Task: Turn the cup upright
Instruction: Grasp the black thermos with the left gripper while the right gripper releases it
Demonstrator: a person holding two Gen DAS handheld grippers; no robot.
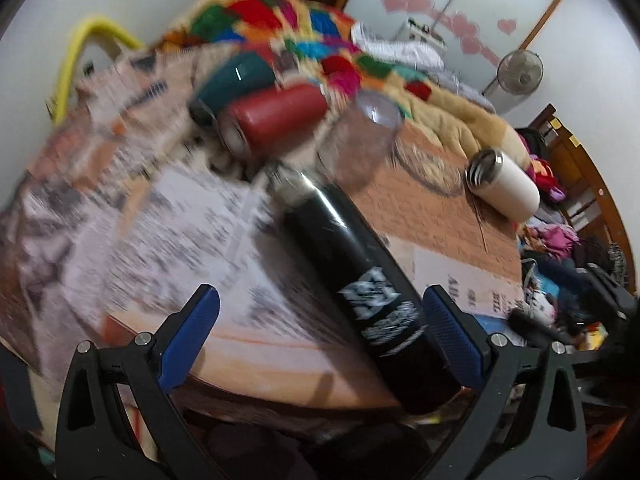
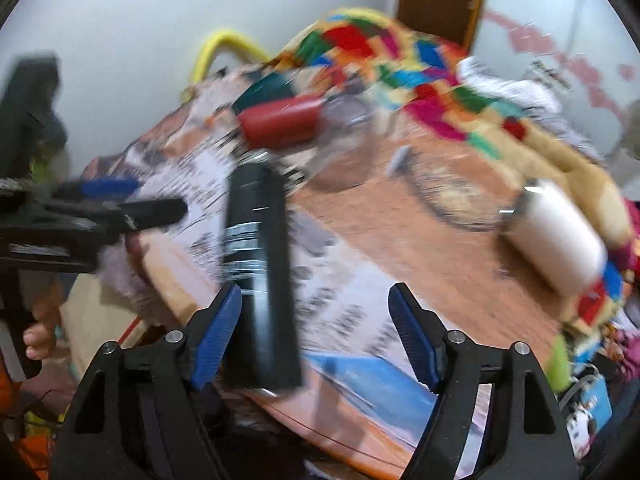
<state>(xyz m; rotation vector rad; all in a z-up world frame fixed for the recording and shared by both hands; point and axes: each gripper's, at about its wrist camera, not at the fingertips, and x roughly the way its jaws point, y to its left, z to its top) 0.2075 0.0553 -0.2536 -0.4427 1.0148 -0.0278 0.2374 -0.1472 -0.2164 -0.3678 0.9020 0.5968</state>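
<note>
A tall black cup [image 1: 360, 276] lies on its side near the table's front edge; it also shows in the right wrist view [image 2: 258, 264]. My left gripper [image 1: 320, 332] is open, its right finger close beside the cup's base. My right gripper [image 2: 316, 332] is open, its left finger next to the black cup. A red cup [image 1: 276, 120], a teal cup [image 1: 232, 84], a clear glass [image 1: 360, 140] and a white cup [image 1: 506, 186] also lie on their sides. The left gripper shows in the right wrist view [image 2: 120, 200].
The round table [image 1: 440, 208] is covered with newspaper [image 1: 180, 232]. A colourful blanket [image 1: 320, 36] is heaped at the back. A fan [image 1: 520, 72] and clutter stand to the right. The table's edge is just in front of both grippers.
</note>
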